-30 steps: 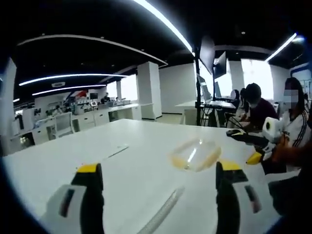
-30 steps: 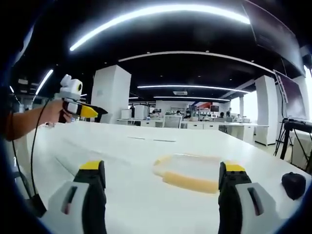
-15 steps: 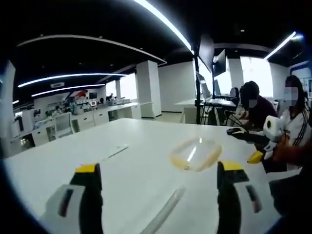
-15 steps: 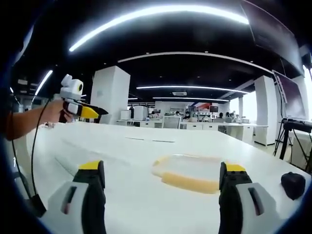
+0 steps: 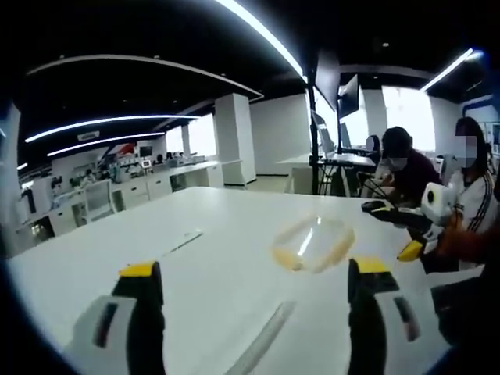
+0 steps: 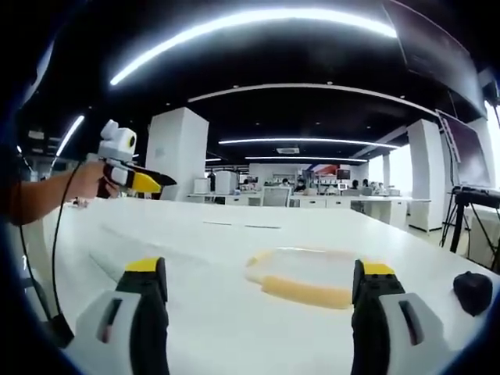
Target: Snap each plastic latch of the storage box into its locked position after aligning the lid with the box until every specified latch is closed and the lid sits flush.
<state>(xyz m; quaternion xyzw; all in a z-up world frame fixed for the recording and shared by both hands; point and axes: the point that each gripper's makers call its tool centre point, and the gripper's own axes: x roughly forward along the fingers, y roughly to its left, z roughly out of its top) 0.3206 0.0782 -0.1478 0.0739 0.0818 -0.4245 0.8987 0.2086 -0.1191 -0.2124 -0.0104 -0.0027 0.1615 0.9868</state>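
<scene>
A low clear storage box with yellow latches (image 5: 312,243) rests on the white table (image 5: 211,234), ahead and right of my left gripper (image 5: 254,293), whose jaws stand wide open and empty. In the right gripper view the same box (image 6: 306,276) lies just beyond my open right gripper (image 6: 262,293), its yellow latch facing me. The left gripper (image 6: 144,181) enters that view at the far left, held in a hand above the table. The right gripper (image 5: 406,238) appears at the right of the left gripper view.
A black object (image 6: 473,291) sits on the table at the right. A clear strip (image 5: 262,340) lies near my left jaws. People sit at the table's far end (image 5: 406,168). A tripod (image 6: 469,223) stands at the right; desks and pillars fill the room behind.
Both views shifted only slightly. The hand with the left gripper in the right gripper view has moved a little to the right; the box lies unmoved.
</scene>
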